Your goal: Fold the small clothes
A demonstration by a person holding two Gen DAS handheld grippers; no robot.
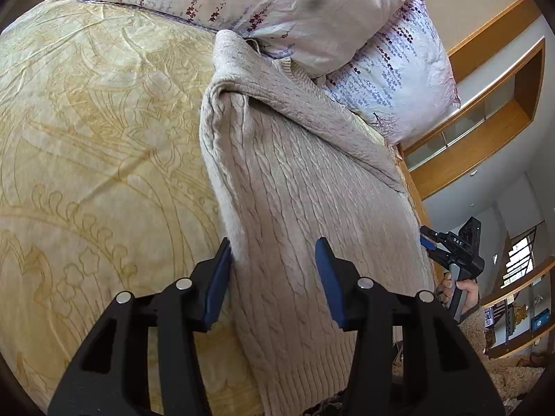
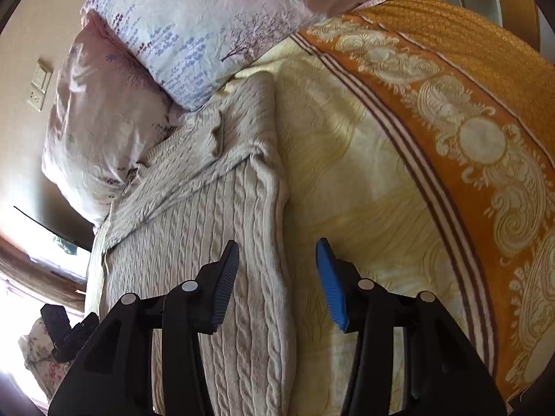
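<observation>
A beige cable-knit sweater [image 1: 301, 187] lies lengthwise on the yellow patterned bedspread [image 1: 86, 138], with a sleeve folded across its upper part. My left gripper [image 1: 274, 260] is open, just above the sweater's left edge near the hem, holding nothing. The sweater also shows in the right wrist view [image 2: 215, 208]. My right gripper [image 2: 277, 263] is open over the sweater's right edge, one finger above the knit and one above the bedspread [image 2: 364, 180]. The right gripper also shows at the right in the left wrist view [image 1: 425, 239], held by a hand.
Two floral pillows [image 1: 295, 10] lie at the head of the bed, touching the sweater's top. An orange patterned border [image 2: 468, 131] runs along the bedspread. Wooden shelves [image 1: 485, 104] stand beyond the bed. A wall switch plate [image 2: 40, 85] is on the wall.
</observation>
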